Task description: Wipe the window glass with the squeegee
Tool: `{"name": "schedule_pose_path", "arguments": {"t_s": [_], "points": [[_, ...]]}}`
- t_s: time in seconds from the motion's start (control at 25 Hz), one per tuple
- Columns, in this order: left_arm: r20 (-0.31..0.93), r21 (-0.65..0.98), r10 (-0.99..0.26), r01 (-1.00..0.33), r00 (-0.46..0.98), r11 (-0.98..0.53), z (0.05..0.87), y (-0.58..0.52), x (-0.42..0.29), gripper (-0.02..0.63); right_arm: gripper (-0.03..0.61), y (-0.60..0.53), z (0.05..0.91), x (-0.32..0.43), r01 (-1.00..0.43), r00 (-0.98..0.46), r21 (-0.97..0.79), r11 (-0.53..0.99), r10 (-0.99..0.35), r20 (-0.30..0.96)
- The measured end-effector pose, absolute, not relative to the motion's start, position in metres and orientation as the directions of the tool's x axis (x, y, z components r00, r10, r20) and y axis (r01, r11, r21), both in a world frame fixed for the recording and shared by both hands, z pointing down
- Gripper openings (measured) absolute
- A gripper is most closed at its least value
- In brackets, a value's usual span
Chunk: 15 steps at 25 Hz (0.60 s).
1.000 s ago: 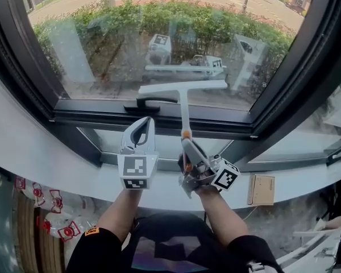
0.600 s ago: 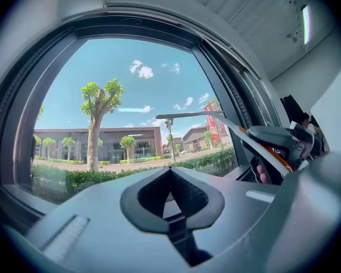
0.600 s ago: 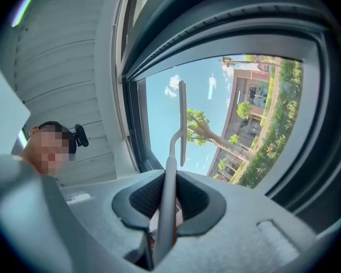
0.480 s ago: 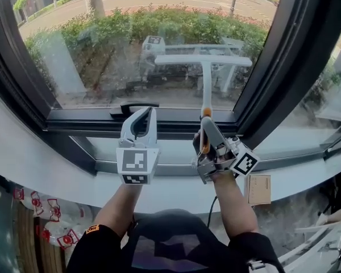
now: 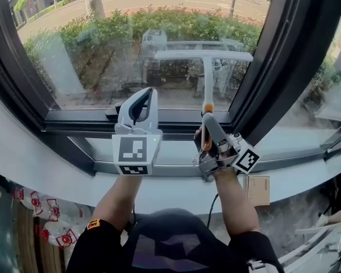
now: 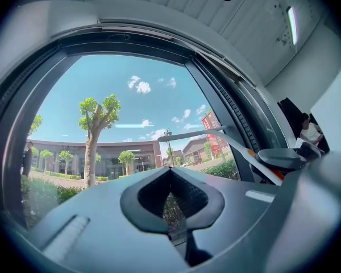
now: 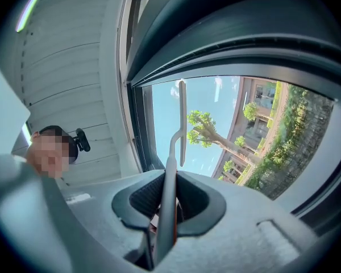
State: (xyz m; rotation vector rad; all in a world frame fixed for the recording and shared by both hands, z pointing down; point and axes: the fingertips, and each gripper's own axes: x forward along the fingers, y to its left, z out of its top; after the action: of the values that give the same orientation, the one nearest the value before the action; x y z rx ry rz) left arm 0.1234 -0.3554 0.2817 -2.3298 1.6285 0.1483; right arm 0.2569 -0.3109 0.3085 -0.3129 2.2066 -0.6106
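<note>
The white T-shaped squeegee point(image 5: 204, 56) stands upright with its blade held level against the window glass point(image 5: 102, 50), right of centre. My right gripper point(image 5: 206, 123) is shut on its handle just below the orange collar. In the right gripper view the handle point(image 7: 167, 203) runs between the jaws up to the blade point(image 7: 182, 118). My left gripper point(image 5: 144, 94) is shut and holds nothing; it is raised in front of the lower window frame, left of the squeegee. The left gripper view shows its jaws point(image 6: 170, 175) closed, with the squeegee point(image 6: 207, 133) off to the right.
A dark window frame point(image 5: 284, 67) bounds the pane on the right and along the bottom. The black window handle point(image 5: 110, 114) is mostly hidden behind my left gripper. A white sill point(image 5: 40, 164) runs below. A cardboard box point(image 5: 258, 190) and printed bags point(image 5: 45, 220) lie lower down.
The squeegee and right gripper moved right and up the glass, then held nearly still. My left gripper rose and now covers the window handle.
</note>
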Motion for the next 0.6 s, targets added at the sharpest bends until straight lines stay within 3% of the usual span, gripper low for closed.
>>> {"name": "schedule_pose_path", "arguments": {"t_s": [0.6], "points": [[-0.076,-0.134,-0.914,-0.913,0.398,-0.386,0.365,-0.355,0.156,0.014,0.046,-0.296,0.383,0.266,0.024,-0.635,-0.641,0.767,-0.484,-0.603]]}}
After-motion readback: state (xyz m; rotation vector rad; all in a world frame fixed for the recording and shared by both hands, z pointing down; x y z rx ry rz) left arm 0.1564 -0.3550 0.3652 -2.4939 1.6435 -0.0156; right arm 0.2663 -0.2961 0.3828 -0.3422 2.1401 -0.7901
